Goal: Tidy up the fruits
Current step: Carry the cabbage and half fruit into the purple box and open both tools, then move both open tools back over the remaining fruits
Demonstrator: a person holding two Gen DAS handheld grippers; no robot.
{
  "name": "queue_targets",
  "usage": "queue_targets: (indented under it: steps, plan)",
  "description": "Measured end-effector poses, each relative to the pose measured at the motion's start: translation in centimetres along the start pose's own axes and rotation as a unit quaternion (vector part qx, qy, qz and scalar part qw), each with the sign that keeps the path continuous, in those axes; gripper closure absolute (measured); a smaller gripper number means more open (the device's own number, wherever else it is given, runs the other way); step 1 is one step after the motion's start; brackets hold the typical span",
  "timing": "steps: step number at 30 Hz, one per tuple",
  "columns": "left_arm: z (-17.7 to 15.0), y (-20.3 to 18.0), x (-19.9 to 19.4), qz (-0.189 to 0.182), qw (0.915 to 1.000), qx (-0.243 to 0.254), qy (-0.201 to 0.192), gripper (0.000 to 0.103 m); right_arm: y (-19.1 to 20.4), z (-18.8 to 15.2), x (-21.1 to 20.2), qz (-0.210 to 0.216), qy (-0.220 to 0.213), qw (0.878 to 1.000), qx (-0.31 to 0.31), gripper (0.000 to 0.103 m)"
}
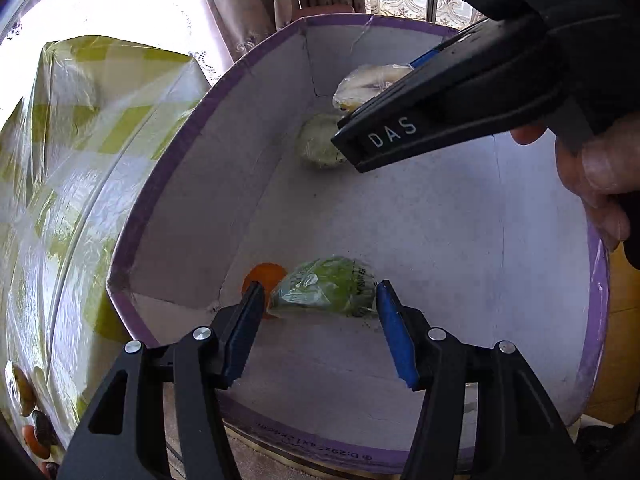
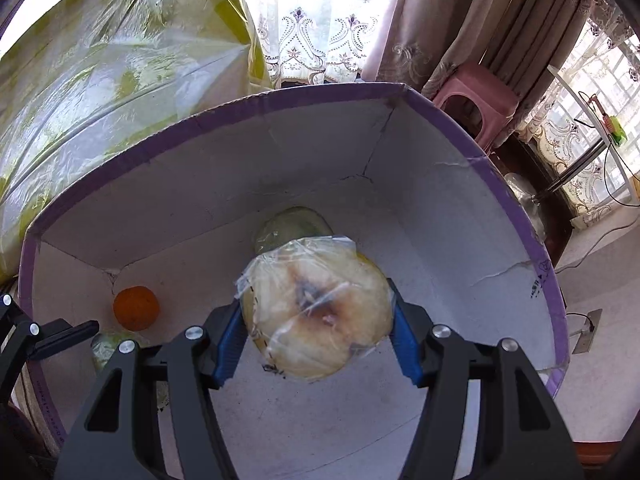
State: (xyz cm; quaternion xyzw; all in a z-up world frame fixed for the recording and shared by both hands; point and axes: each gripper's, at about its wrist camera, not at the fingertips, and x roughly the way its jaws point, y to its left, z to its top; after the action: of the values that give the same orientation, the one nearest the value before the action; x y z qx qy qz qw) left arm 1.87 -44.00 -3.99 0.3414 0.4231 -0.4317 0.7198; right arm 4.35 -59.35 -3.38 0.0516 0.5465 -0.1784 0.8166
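Firmly between right tool (image 2: 316, 316): wrapped fruit (image 2: 316, 316)

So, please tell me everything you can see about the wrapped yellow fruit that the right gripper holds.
The wrapped yellow fruit is round and pale yellow, with a brown, bruised-looking patch around its dimple, which faces the camera. Thin clear plastic, crinkled and shiny, covers it. The right gripper clamps it between both blue pads, above the white floor of the purple-rimmed box. A greenish wrapped fruit lies just behind it.
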Motion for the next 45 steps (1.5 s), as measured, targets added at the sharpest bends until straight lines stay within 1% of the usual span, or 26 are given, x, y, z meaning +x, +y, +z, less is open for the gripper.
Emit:
queue_targets:
  steps: [2, 3, 4, 6, 9, 12, 16, 17, 19, 21, 23, 24, 26, 27, 30, 32, 34, 35, 36, 38, 39, 41, 42, 45]
  plan:
    - [-0.1, 0.2, -0.1, -0.002, 1.0, -0.002, -0.003, 0.049, 0.0, 0.0, 0.2, 0.0, 0.002, 1.0, -0.001, 0.04]
    - [-0.2, 0.2, 0.0, -0.001, 1.0, -0.003, -0.002, 0.044, 0.0, 0.1, 0.4, -0.002, 0.003, 1.0, -0.001, 0.038]
    - [-0.2, 0.3, 0.0, -0.002, 1.0, -0.003, -0.003, 0.041, 0.1, 0.4, 0.4, -0.004, 0.004, 1.0, -0.001, 0.036]
    - [-0.4, 0.5, -0.3, 0.001, 1.0, -0.003, -0.009, 0.041, 0.2, 0.5, 0.0, -0.007, -0.005, 1.0, 0.001, 0.024]
    - [-0.8, 0.7, -1.3, 0.007, 0.9995, -0.01, -0.031, 0.03, 0.3, 0.7, -0.6, -0.014, -0.019, 1.0, 0.002, 0.014]
    - [-1.5, 1.5, -3.2, 0.011, 0.9974, -0.027, -0.065, 0.025, 0.0, 1.0, -2.0, -0.018, -0.044, 0.999, 0.019, 0.013]
    - [-2.6, 3.4, -5.9, 0.024, 0.9918, -0.067, -0.106, 0.024, -0.5, 1.5, -4.9, -0.009, -0.094, 0.994, 0.053, 0.011]
    - [-3.1, 4.0, -6.7, 0.031, 0.9894, -0.08, -0.117, 0.024, -0.3, 1.7, -5.6, -0.01, -0.106, 0.993, 0.056, 0.011]
    - [-4.3, 5.5, -8.3, 0.031, 0.984, -0.108, -0.138, 0.024, 0.2, 1.8, -6.9, -0.008, -0.126, 0.99, 0.057, 0.011]
    - [-5.6, 6.9, -10.0, 0.041, 0.9761, -0.144, -0.158, 0.025, 1.3, 1.9, -7.9, 0.008, -0.141, 0.989, 0.053, 0.01]
    - [-7.5, 8.0, -11.7, 0.049, 0.966, -0.183, -0.176, 0.025, 2.9, 2.0, -8.6, 0.029, -0.152, 0.987, 0.045, 0.01]
    - [-8.6, 8.8, -12.5, 0.059, 0.9592, -0.205, -0.185, 0.025, 4.0, 2.0, -8.9, 0.045, -0.156, 0.986, 0.04, 0.01]
    - [-11.1, 10.4, -14.3, 0.076, 0.9438, -0.249, -0.204, 0.025, 6.7, 1.8, -9.6, 0.094, -0.166, 0.981, 0.027, 0.01]
    - [-12.6, 11.2, -15.2, 0.086, 0.9343, -0.272, -0.214, 0.025, 8.2, 1.8, -9.7, 0.11, -0.168, 0.979, 0.02, 0.01]
    - [-17.1, 14.3, -17.4, 0.119, 0.9009, -0.348, -0.231, 0.026, 12.9, 1.4, -9.8, 0.164, -0.159, 0.974, -0.005, 0.01]
    - [-20.3, 16.4, -18.4, 0.137, 0.876, -0.4, -0.233, 0.031, 16.4, 1.0, -9.9, 0.187, -0.152, 0.97, -0.03, 0.01]
    - [-23.6, 18.4, -19.2, 0.137, 0.8491, -0.455, -0.231, 0.04, 19.6, 0.7, -10.1, 0.215, -0.145, 0.964, -0.053, 0.01]
    - [-25.0, 19.3, -19.5, 0.138, 0.8388, -0.476, -0.225, 0.041, 21.1, 0.6, -10.2, 0.227, -0.143, 0.961, -0.064, 0.01]
    - [-26.3, 20.1, -19.6, 0.139, 0.8306, -0.493, -0.219, 0.043, 22.5, 0.4, -10.4, 0.236, -0.142, 0.958, -0.076, 0.01]
    - [-28.8, 21.4, -19.5, 0.123, 0.8119, -0.528, -0.217, 0.046, 25.0, 0.1, -10.7, 0.25, -0.14, 0.953, -0.099, 0.01]
    - [-29.6, 22.0, -19.3, 0.115, 0.8044, -0.542, -0.214, 0.049, 26.2, 0.0, -10.8, 0.255, -0.138, 0.951, -0.108, 0.01]
    - [-30.8, 22.8, -18.8, 0.108, 0.7949, -0.56, -0.206, 0.053, 28.2, -0.1, -11.0, 0.263, -0.134, 0.948, -0.122, 0.01]
    - [-31.1, 23.2, -18.7, 0.104, 0.7928, -0.565, -0.204, 0.053, 29.0, -0.2, -11.0, 0.266, -0.133, 0.946, -0.129, 0.01]
    - [-31.3, 24.4, -18.1, 0.103, 0.7941, -0.567, -0.194, 0.053, 31.0, -0.3, -10.9, 0.27, -0.128, 0.944, -0.142, 0.01]
